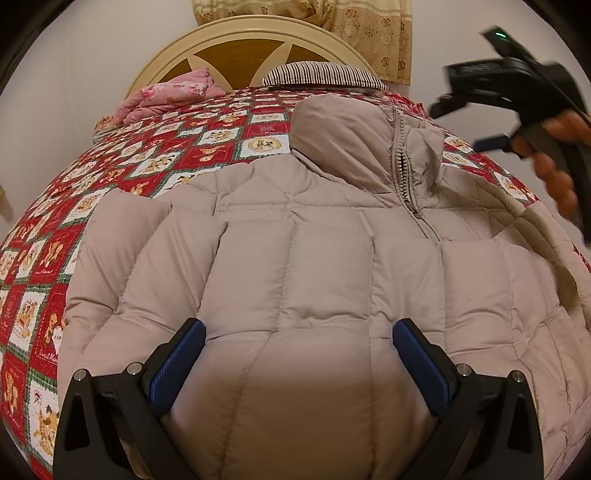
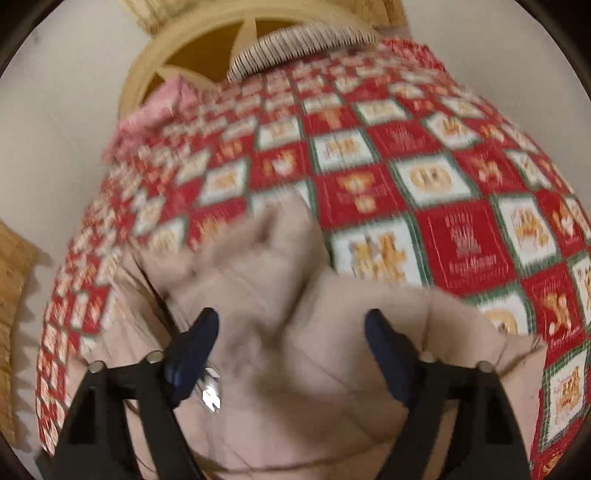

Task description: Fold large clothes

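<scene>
Two grippers, both spread wide with nothing pinched between the pads. The left gripper (image 1: 299,350) hovers over the near half of a beige puffer jacket (image 1: 325,280) that's laid out on the bed, collar (image 1: 343,144) pointing to the far end toward the headboard (image 1: 243,44). Its blue pads (image 1: 181,365) sit apart on either side of a quilted panel, and I can't really tell if they're touching the fabric or just above it.

The jacket takes up most of the near and right part of the red-and-white patchwork quilt (image 1: 122,162). The zipper (image 1: 404,173) is partly undone near the collar, and the right edge of the jacket looks flipped up so the lining shows.

The right gripper (image 2: 291,332) is over a bunched beige bit of the same jacket (image 2: 266,288), jaws wide, holding nothing. That view is pretty blurry, so detail is mushy. There's a small shiny thing (image 2: 210,395) just beside the left finger, can't make out what it is. From the left wrist view you can see the right gripper (image 1: 484,144) up in the air at the far right, the person's hand (image 1: 554,162) wrapped around its handle.

Far end of the bed: a striped pillow (image 1: 321,74) and a crumpled pink blanket (image 1: 166,92) on the left, patterned curtain (image 1: 369,26) behind.
</scene>
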Demonstrator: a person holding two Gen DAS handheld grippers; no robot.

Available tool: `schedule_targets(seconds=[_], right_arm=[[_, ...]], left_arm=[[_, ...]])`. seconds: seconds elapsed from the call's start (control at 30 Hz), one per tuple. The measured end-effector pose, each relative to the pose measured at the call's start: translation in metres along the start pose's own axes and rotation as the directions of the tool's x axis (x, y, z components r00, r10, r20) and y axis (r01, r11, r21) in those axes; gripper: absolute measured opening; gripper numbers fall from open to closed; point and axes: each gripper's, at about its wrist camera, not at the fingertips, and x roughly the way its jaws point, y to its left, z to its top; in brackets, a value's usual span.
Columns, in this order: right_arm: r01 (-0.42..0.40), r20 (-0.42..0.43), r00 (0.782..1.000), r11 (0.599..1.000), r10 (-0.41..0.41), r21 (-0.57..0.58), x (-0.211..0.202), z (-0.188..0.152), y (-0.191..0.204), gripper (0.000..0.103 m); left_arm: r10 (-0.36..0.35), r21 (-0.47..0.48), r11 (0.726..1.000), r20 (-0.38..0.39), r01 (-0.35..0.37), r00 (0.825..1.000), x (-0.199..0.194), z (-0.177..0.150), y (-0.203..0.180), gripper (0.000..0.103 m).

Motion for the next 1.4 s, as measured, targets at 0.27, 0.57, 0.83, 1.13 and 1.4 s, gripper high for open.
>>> schedule_targets(seconds=[0.27, 0.57, 0.83, 1.13, 1.4], right_arm=[[0.049, -0.118, 0.992, 0.990, -0.034, 0.131, 0.055, 0.012, -0.019, 0.066], [-0.063, -0.138, 0.987, 0.988, 0.082, 0.140, 0.025, 0.014, -0.023, 0.083], [0.128, -0.206, 0.972, 0.990, -0.115, 0.052, 0.068, 0.022, 0.003, 0.057], [0.072, -0.198, 0.978, 0.997, -0.072, -0.008, 0.031, -0.026, -0.029, 0.018], [0.059, -0.216, 0.974, 0.998, -0.066, -0.036, 0.008, -0.045, -0.044, 0.019]], left_arm=[[-0.004, -0.002, 1.000, 0.000, 0.004, 1.000, 0.000, 0.000, 0.000, 0.102], [0.001, -0.002, 1.000, 0.005, -0.001, 1.000, 0.000, 0.000, 0.000, 0.102], [-0.008, -0.007, 1.000, 0.004, 0.008, 1.000, 0.000, 0.000, 0.001, 0.102], [-0.009, -0.007, 1.000, 0.006, 0.009, 1.000, -0.001, 0.000, 0.002, 0.102], [-0.009, -0.007, 1.000, 0.012, 0.009, 1.000, -0.002, 0.000, 0.002, 0.102]])
